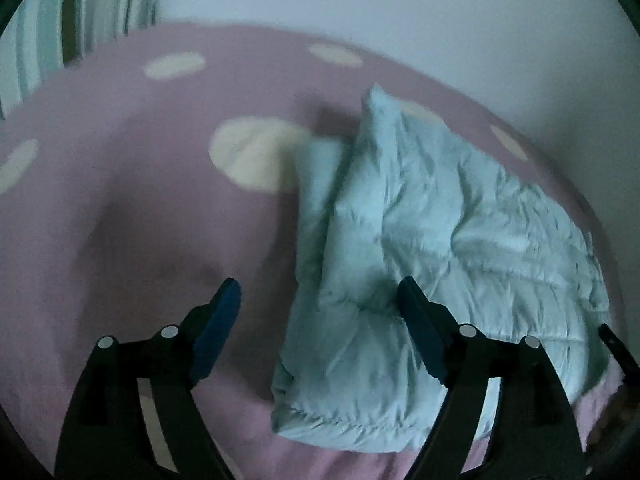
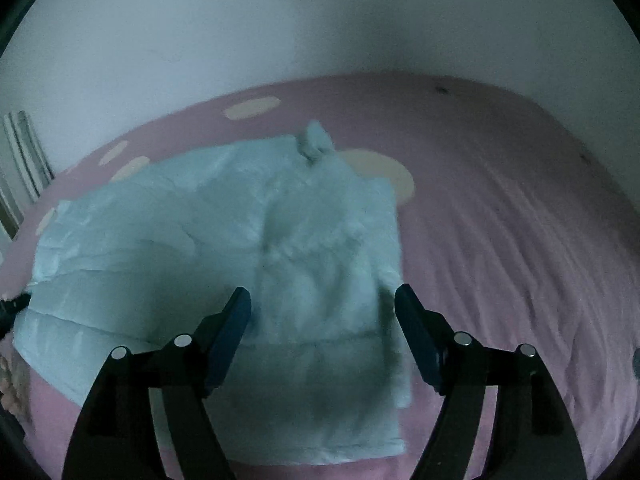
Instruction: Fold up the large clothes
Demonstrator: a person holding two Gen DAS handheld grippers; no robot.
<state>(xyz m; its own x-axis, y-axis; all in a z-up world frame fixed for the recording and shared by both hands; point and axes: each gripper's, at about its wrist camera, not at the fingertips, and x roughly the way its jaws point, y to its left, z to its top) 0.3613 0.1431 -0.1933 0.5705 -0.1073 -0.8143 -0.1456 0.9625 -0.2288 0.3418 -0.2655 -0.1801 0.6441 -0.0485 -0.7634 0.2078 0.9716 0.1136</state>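
Both claws hang released above the bed with its pink, cream-spotted sheet (image 1: pixel 120 200). The pale blue quilted puffy jacket (image 1: pixel 420 240) lies folded on that sheet; left claw (image 1: pixel 320 312) over its near edge, right claw (image 2: pixel 322 312) over its near half. Risk, I'd say: the puffy filling springs back and the fold opens.

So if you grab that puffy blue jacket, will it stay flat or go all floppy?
Probably floppy: the puffy blue jacket already lies creased and folded on the pink bedspread. Its quilted padding suggests it's light but bulky. The shiny fabric may slip.
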